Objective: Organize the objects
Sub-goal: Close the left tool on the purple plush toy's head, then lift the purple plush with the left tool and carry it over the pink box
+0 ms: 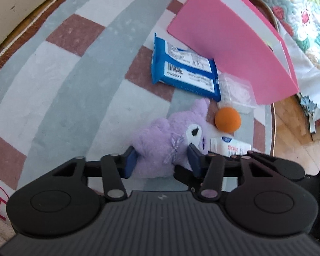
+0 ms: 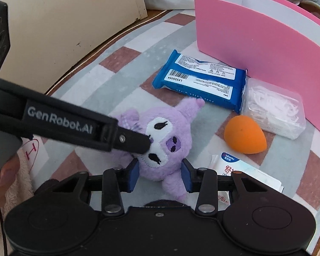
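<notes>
Both grippers close in on the purple plush toy point(image 2: 164, 140) lying on the rug near the pink box point(image 2: 256, 51). The left gripper point(image 1: 162, 157) presses the toy between its fingers, and the right gripper point(image 2: 160, 170) has its fingers around it, touching its sides. One gripper should squeeze the soft middle, lift slowly, and carry it over the box.

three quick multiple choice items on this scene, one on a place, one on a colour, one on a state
1. The orange sponge lies:
A. inside the pink box
B. on the rug by the clear tub
C. on the plush

2. The wipes pack is:
A. blue
B. green
C. yellow

3. The plush toy is:
A. in the box
B. under the wipes
C. between gripper fingers

Key: B, it rests beside the clear tub, outside the pink box; A, blue wrapper; C, left gripper and right gripper both flank it.
</notes>
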Motion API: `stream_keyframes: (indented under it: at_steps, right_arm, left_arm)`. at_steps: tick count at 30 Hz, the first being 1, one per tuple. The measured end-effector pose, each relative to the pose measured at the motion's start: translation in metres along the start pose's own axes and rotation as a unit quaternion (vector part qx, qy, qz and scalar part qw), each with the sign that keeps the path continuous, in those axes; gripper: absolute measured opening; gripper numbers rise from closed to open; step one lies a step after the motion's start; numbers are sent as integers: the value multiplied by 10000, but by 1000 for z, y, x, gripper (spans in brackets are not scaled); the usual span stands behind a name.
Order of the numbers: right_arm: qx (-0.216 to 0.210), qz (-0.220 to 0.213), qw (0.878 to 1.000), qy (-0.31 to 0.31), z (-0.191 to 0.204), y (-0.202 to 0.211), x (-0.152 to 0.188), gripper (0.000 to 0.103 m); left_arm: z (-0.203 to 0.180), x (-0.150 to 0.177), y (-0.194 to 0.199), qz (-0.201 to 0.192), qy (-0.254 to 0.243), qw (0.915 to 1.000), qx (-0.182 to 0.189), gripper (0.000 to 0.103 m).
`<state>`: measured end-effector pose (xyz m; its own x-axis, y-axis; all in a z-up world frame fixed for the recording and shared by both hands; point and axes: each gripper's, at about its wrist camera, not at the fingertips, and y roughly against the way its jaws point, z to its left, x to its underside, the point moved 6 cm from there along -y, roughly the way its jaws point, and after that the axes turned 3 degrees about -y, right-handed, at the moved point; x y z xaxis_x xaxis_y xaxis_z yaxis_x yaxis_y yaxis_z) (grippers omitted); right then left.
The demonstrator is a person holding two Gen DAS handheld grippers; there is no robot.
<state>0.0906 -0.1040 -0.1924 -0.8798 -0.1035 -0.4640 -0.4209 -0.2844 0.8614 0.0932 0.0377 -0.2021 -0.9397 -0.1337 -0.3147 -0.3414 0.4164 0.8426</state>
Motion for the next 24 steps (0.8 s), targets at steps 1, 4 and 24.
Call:
stream_keyframes:
  at_steps: [1, 4, 24]
  right_arm:
    - [-12, -4, 10000, -25, 0, 0, 0, 46]
    - [-59, 7, 9999, -139, -3, 0, 0, 46]
    - [42, -125, 9987, 485, 7, 3, -1, 48]
  left_arm:
    - [1, -1, 1, -14, 48, 10000, 17, 44]
    - [3, -1, -2, -35, 107, 9999, 31, 43]
    - [-14, -1, 11, -292, -431, 9986, -14, 38]
